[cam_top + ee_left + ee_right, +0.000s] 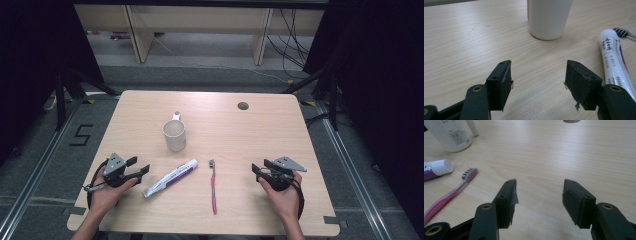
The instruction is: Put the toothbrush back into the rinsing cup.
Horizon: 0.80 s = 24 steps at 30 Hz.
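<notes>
A white mug stands upright near the middle of the wooden table. In front of it lie a white and purple toothpaste tube and a pink toothbrush. My left gripper rests at the front left, open and empty, left of the tube. My right gripper rests at the front right, open and empty, right of the toothbrush. Past the left gripper stand the mug and the tube. Beyond the right gripper lie the toothbrush, tube cap and mug.
A round cable hole sits near the table's far edge. Beyond the table are a grey floor, wooden furniture legs and trailing cables. Dark curtains hang on both sides. A "5" is marked on the floor at the left.
</notes>
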### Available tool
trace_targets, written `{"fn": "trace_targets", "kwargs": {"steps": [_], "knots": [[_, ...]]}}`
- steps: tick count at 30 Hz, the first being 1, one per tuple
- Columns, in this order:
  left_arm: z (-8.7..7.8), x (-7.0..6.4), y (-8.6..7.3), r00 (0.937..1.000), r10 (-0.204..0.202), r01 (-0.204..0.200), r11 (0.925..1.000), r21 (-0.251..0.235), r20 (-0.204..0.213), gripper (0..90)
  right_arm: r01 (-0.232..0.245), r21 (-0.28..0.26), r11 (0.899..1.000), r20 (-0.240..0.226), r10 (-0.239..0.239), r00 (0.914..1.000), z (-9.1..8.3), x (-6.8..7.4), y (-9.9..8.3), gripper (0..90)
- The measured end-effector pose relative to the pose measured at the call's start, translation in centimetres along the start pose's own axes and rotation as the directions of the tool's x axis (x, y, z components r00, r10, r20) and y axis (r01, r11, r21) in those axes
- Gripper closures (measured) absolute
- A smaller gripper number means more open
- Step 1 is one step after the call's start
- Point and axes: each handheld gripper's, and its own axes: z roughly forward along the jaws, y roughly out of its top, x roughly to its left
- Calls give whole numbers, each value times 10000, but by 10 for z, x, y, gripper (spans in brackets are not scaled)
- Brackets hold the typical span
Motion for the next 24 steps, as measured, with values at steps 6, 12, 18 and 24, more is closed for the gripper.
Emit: {"fn": "trace_targets", "kwargs": {"steps": [6,12,18,24], "knots": [[1,-1,0,9999,50,-49,10000,31,-89,379,-930,406,9948,126,926,9956,-5,2,1,485],[0,-2,0,10000,14,-14,10000,26,69,382,-630,747,9952,230,614,9978,-5,-1,4,477],[-1,-2,2,9998,-216,216,9997,70,31,381,-949,1306,9869,477,894,9949,-4,0,3,522],[-2,-4,6,9997,-248,249,9996,118,-60,382,-975,2175,9712,501,887,9948,-4,0,7,577]]}}
